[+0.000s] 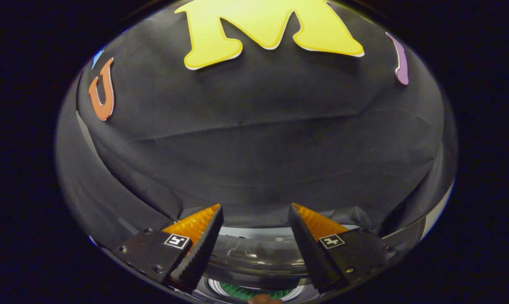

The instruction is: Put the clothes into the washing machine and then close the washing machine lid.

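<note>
Washing machine top below, green clothes inside its drum

Booth wall: matt cloth, creased. Below it, washing machine lid: glossy, smooth, clear plastic or glass. Under the lid, a knitted-looking cloth. Gripper fingers, spread with nothing between: ridged inner faces, matt housings.

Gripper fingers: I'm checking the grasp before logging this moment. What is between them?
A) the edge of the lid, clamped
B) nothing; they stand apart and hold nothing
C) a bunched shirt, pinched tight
B: the gripper is open, its fingers spread, with the washing machine beyond and below the gap.
</note>
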Demonstrator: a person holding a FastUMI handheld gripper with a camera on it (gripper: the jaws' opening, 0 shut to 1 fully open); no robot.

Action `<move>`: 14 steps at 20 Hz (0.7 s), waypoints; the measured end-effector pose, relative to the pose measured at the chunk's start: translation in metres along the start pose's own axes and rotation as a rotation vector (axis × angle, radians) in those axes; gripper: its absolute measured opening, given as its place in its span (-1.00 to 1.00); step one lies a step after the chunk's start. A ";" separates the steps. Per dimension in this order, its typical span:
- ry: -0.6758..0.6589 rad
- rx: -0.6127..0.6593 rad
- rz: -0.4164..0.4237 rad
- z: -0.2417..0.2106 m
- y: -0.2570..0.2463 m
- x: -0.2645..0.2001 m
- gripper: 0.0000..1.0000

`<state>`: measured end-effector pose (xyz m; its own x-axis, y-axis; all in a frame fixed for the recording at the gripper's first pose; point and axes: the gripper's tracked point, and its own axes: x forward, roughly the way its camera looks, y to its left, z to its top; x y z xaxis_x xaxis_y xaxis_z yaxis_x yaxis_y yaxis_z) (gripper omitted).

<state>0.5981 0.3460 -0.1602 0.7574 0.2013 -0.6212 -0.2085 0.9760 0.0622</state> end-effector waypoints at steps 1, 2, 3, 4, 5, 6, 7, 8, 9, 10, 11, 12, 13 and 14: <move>0.014 -0.016 -0.004 -0.005 0.000 0.001 0.93; 0.024 -0.008 0.015 -0.009 0.002 0.000 0.93; 0.030 -0.007 0.017 -0.008 0.003 0.003 0.94; 0.036 -0.009 0.019 -0.009 0.004 0.002 0.96; 0.040 -0.007 0.018 -0.010 0.003 0.002 0.95; 0.041 -0.007 0.017 -0.011 0.004 0.001 0.96; 0.039 -0.008 0.017 -0.011 0.003 0.000 0.96; 0.036 -0.009 0.017 -0.012 0.004 0.001 0.96; 0.035 -0.010 0.017 -0.014 0.006 0.000 0.96; 0.038 -0.009 0.017 -0.015 0.006 -0.001 0.96; 0.040 -0.009 0.016 -0.018 0.006 -0.007 0.96; 0.042 -0.009 0.016 -0.022 0.006 -0.011 0.96; 0.043 -0.008 0.015 -0.024 0.008 -0.014 0.96; 0.044 -0.007 0.013 -0.025 0.008 -0.015 0.96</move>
<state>0.5695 0.3485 -0.1700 0.7267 0.2105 -0.6540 -0.2232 0.9726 0.0651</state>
